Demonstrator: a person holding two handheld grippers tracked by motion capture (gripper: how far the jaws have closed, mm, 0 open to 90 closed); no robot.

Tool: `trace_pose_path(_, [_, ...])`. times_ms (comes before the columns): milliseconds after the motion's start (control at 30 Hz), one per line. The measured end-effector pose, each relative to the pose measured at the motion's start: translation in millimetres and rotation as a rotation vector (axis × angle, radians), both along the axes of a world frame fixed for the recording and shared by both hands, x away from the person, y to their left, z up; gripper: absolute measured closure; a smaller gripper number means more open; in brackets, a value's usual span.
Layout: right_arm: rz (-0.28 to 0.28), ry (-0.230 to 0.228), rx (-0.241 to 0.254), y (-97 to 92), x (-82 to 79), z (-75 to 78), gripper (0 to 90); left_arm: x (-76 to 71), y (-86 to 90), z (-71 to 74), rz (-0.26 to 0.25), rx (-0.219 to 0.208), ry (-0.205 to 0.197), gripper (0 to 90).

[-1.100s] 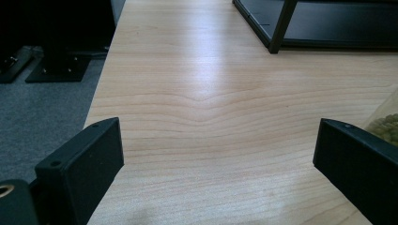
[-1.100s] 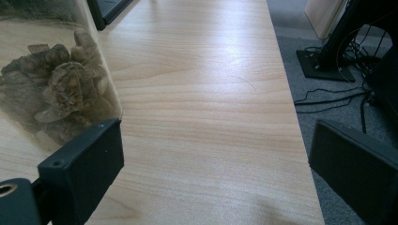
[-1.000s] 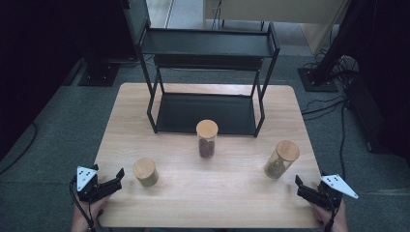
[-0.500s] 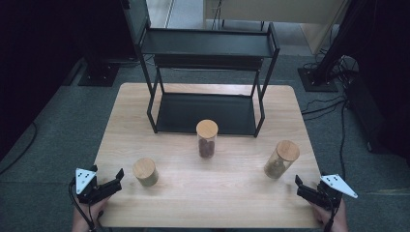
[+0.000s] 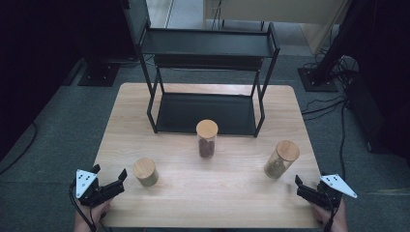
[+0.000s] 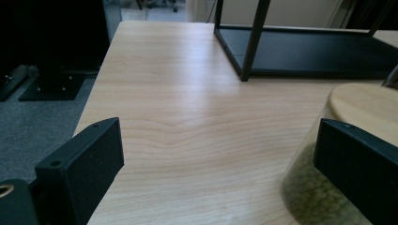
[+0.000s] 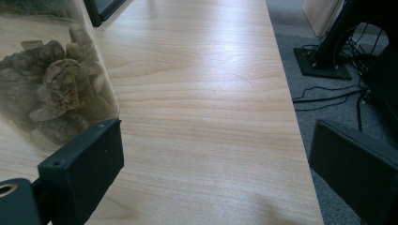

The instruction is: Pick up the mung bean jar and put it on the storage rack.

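Three glass jars with wooden lids stand on the table (image 5: 232, 193): a short jar (image 5: 145, 172) at front left, a tall jar (image 5: 207, 138) of dark pieces in the middle, and a jar (image 5: 281, 159) of dried brownish pieces at right. My left gripper (image 5: 109, 172) is open at the front left corner, just left of the short jar. In the left gripper view the gripper (image 6: 218, 154) holds nothing, and the short jar (image 6: 361, 105) stands apart beyond its right jaw. My right gripper (image 5: 306, 184) is open near the front right corner. In the right gripper view the gripper (image 7: 216, 154) is empty, and the dried-piece jar (image 7: 54, 84) stands beyond its left jaw.
A black two-tier metal rack (image 5: 208, 46) stands at the back of the table, its lower shelf (image 5: 208, 112) resting on the wood. Dark floor, a stand base (image 5: 99, 77) and cables (image 5: 329, 104) surround the table. The table's right edge (image 7: 293, 117) runs close to my right gripper.
My left gripper has shifted slightly at the front left corner. The right gripper and the three jars have not moved.
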State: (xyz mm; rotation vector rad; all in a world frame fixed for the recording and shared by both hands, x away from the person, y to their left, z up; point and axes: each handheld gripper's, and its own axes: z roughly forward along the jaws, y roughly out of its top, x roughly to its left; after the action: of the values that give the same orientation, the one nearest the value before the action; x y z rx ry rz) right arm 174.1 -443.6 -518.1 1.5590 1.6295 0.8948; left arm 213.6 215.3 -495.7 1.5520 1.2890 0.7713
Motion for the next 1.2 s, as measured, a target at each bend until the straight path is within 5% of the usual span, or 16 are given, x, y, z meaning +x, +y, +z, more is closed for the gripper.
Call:
trace_pose_path(600, [-0.002,0.0,-0.006,1.1,-0.1,-0.1,3.4,-7.3,-27.8,14.1,-0.068,-0.053,-0.031,2.3])
trace_pose_path(1200, [-0.001,0.0,-0.009,1.2,0.0,-0.1,3.4,-7.2,-63.7,7.1,-0.127,-0.014,-0.009,2.2])
